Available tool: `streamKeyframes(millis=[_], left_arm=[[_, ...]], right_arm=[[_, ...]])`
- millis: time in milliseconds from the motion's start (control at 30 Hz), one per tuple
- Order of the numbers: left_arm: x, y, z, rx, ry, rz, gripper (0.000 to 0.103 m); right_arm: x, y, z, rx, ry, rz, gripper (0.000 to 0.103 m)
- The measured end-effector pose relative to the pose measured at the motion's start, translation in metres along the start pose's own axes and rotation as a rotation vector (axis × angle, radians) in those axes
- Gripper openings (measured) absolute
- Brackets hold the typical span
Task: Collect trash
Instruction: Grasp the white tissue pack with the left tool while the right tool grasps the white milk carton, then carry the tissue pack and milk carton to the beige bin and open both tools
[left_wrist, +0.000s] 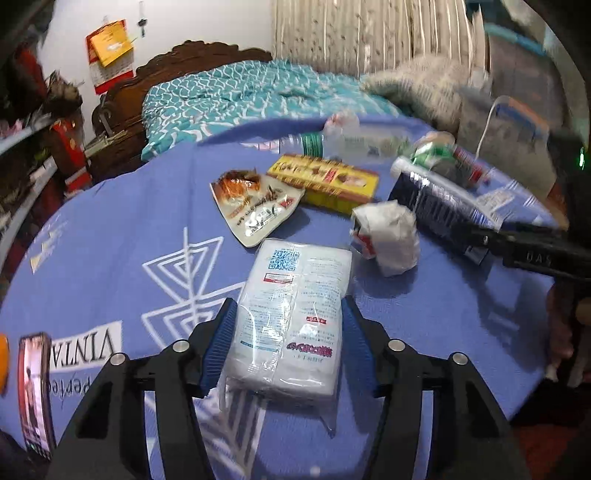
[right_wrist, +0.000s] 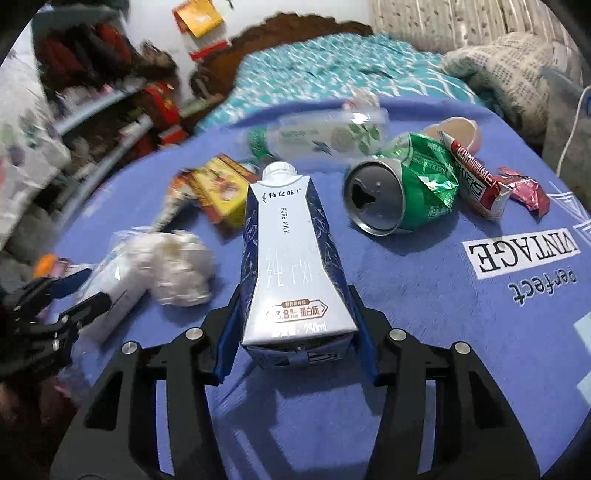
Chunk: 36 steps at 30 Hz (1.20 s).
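Pickup is the step: your left hand-held gripper (left_wrist: 286, 347) clamps the white tissue pack (left_wrist: 291, 317), your right hand-held gripper (right_wrist: 295, 336) clamps the milk carton (right_wrist: 291, 258), both on the surface (right_wrist: 461, 350); next, lift both clear.

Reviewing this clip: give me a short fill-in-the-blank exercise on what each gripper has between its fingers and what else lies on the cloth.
1. The left gripper has the white ____ pack between its fingers.
2. The right gripper has its fingers on either side of the ____ carton, which is lying down.
3. The crushed can beside that carton is ____ in colour.
4. All the trash lies on a ____ tablecloth with white print.

Missing words: tissue; milk; green; blue
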<state>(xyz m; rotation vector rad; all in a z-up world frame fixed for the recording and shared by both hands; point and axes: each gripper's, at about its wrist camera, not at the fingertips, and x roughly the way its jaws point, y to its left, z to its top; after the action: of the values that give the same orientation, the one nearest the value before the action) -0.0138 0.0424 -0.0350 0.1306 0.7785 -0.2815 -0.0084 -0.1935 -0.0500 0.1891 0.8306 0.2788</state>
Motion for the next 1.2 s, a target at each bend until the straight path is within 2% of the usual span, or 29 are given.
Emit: streamKeyframes(millis=[67,133,200,300,467,567,600,700,733,833,933,1000,1033,1100,1200], left_arm=[[-0.026,0.008,0.002,-0.037,-0.071,-0.087,0.054],[-0.046,0.008,0.009,-0.045,-0.131,-0.138,0.054],[-0.054,-0.004,0.024,-0.016,-0.170,-0.174,0.054],[-0.045,-0.042,0.054,0.049,-0.190,-0.264,0.054],[-0.001,-0.155,0.105,0.213,-0.189,-0.426,0.054],[0.032,-0.236,0.134,0.284,-0.137,-0.589,0.054],[0.045,-0.267,0.143,0.317,-0.117,-0.639,0.054],[0.074,-0.343,0.155,0.400,-0.073,-0.732,0.054],[0.090,-0.381,0.162,0.440,-0.040,-0.764,0.055],[0.129,-0.446,0.169,0.482,0.048,-0.798,0.056],[0.168,-0.497,0.175,0.474,0.135,-0.779,0.060],[0.189,-0.515,0.177,0.445,0.190,-0.757,0.072],[0.196,-0.520,0.177,0.433,0.212,-0.740,0.085],[0.199,-0.526,0.179,0.422,0.211,-0.720,0.086],[0.189,-0.520,0.184,0.410,0.189,-0.707,0.086]], right_arm=[[-0.022,0.000,-0.006,-0.003,-0.067,0.003,0.054],[-0.054,-0.006,-0.014,-0.003,-0.182,-0.033,0.054],[-0.076,-0.016,-0.022,0.003,-0.267,-0.119,0.054],[-0.098,-0.046,-0.036,0.073,-0.329,-0.217,0.054],[-0.131,-0.111,-0.060,0.229,-0.355,-0.352,0.054],[-0.155,-0.159,-0.068,0.327,-0.371,-0.433,0.054],[-0.168,-0.185,-0.074,0.394,-0.376,-0.467,0.054],[-0.193,-0.244,-0.083,0.539,-0.386,-0.518,0.054],[-0.199,-0.264,-0.087,0.591,-0.384,-0.524,0.054],[-0.209,-0.311,-0.098,0.695,-0.375,-0.537,0.054],[-0.208,-0.341,-0.104,0.753,-0.355,-0.541,0.056],[-0.204,-0.355,-0.104,0.774,-0.335,-0.535,0.059],[-0.204,-0.360,-0.105,0.785,-0.342,-0.531,0.069],[-0.204,-0.365,-0.105,0.792,-0.374,-0.537,0.073],[-0.213,-0.351,-0.095,0.767,-0.423,-0.555,0.070]])
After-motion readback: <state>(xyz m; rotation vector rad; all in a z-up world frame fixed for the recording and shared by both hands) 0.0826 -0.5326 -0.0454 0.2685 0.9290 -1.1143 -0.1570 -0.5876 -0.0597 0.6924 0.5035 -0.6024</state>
